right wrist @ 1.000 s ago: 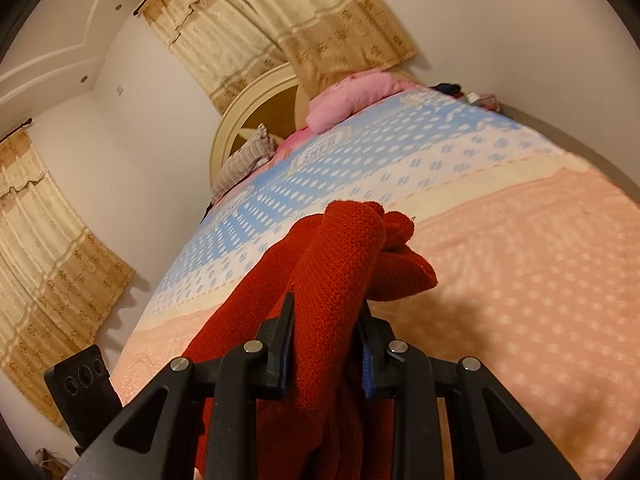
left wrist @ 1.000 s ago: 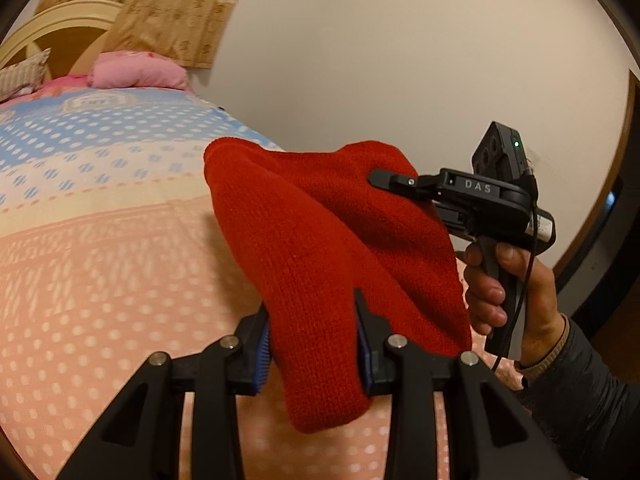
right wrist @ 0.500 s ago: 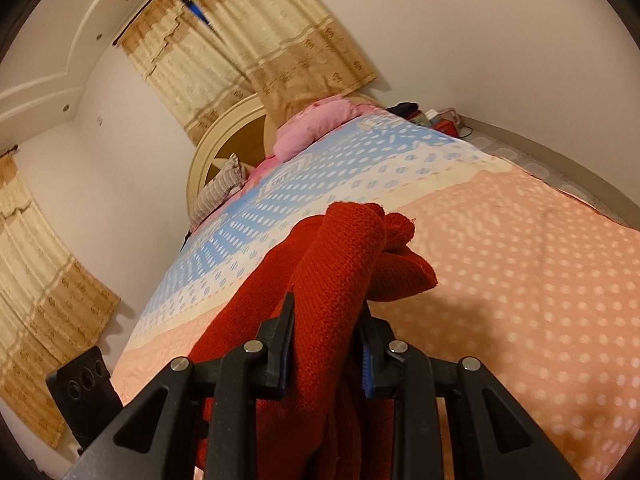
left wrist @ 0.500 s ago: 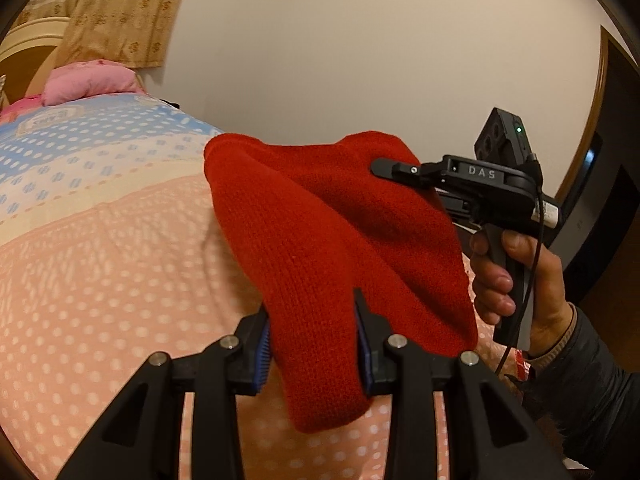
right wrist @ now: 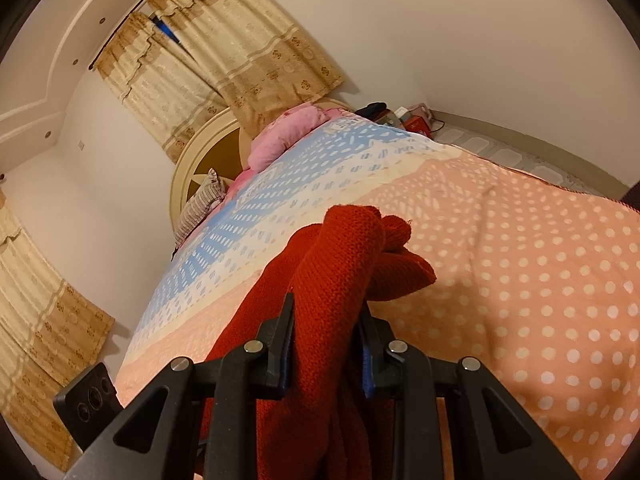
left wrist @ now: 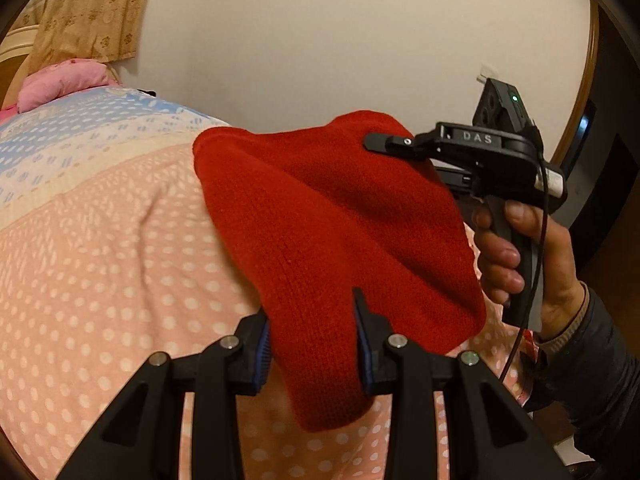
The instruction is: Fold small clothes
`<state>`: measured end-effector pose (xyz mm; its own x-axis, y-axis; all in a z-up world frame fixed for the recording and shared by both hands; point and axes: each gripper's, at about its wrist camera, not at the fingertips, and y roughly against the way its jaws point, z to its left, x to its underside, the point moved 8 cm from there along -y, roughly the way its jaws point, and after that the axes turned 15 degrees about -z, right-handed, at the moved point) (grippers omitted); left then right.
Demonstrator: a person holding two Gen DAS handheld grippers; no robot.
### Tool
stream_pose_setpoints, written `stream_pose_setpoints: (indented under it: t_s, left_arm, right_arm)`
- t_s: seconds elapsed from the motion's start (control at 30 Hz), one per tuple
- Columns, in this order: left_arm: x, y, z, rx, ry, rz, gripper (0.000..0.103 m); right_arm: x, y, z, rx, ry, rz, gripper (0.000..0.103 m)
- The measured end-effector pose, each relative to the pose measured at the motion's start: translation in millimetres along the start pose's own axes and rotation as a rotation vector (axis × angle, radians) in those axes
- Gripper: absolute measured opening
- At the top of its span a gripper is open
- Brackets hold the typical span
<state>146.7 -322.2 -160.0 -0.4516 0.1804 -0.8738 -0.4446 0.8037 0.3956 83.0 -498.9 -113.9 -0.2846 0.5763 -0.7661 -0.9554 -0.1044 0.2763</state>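
A red knitted garment (left wrist: 344,248) hangs in mid-air above a bed, pinched at two places by a pair of hand-held grippers. At the bottom centre of the left wrist view, the left gripper (left wrist: 312,344) is clenched on a thick fold of the knit, its blue-lined fingers (left wrist: 262,350) pressing the cloth from both sides while a rounded end of the garment droops below them. In the right half of the same frame, the right gripper (left wrist: 384,143) bites the upper edge of the garment, one black finger lying across the red wool; the person's right hand (left wrist: 524,256) wraps its handle at the right edge, a dark sleeve below it. The right wrist view shows that gripper's jaws closed on a bunched ridge of the knit at lower centre, loose folds spilling past the tips toward the middle of the frame.

Beneath the garment spreads the bedspread (left wrist: 100,272), peach with white dots in the lower part of both frames and turning cream, then blue, toward the head of the bed. A pink pillow (right wrist: 280,136) lies at the upper centre of the right wrist view, beside a striped cushion (right wrist: 200,208) and a round cream headboard (right wrist: 192,160), with beige patterned curtains (right wrist: 224,48) hanging above
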Motion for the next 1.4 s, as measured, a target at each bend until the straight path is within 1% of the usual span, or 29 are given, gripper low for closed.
stream_pose_setpoints:
  t_s: [0.2, 0.37, 0.57, 0.73, 0.9, 1.0, 1.07, 1.13, 1.23, 1.3, 1.4]
  left_arm:
    - [9, -6, -10, -0.005, -0.032, 0.018, 0.036]
    - [16, -7, -13, -0.02, -0.055, 0.031, 0.036]
    - [24, -5, -13, -0.031, -0.049, 0.04, 0.036]
    - [24, -4, -18, -0.032, -0.052, 0.041, 0.036]
    - [31, -8, -20, -0.049, -0.087, 0.052, 0.036]
    - [37, -8, -18, -0.062, -0.112, 0.034, 0.037]
    - [38, -7, -17, -0.07, -0.11, 0.027, 0.041]
    - [38, -5, -15, -0.091, -0.113, 0.025, 0.05]
    - [38, -2, -15, -0.118, -0.145, 0.014, 0.056]
    - [38, -2, -16, -0.122, -0.155, 0.016, 0.056]
    - [39, 1, -15, -0.146, -0.165, 0.012, 0.066]
  right_arm:
    - [2, 6, -17, 0.019, -0.016, -0.006, 0.026]
    - [9, 2, -33, 0.025, -0.056, -0.005, 0.026]
    - [13, -1, -43, 0.009, -0.102, -0.009, 0.026]
    - [14, 0, -48, 0.002, -0.109, -0.014, 0.026]
    - [11, -1, -54, 0.005, -0.12, -0.018, 0.026]
    - [15, -3, -62, 0.031, -0.121, -0.008, 0.026]
    - [17, -4, -69, 0.044, -0.128, 0.0, 0.026]
    - [18, -6, -74, 0.052, -0.136, 0.003, 0.026]
    - [20, -6, -79, 0.062, -0.141, 0.003, 0.026]
    - [24, -7, -83, 0.077, -0.146, 0.013, 0.026]
    - [29, -7, -88, 0.087, -0.171, 0.018, 0.026]
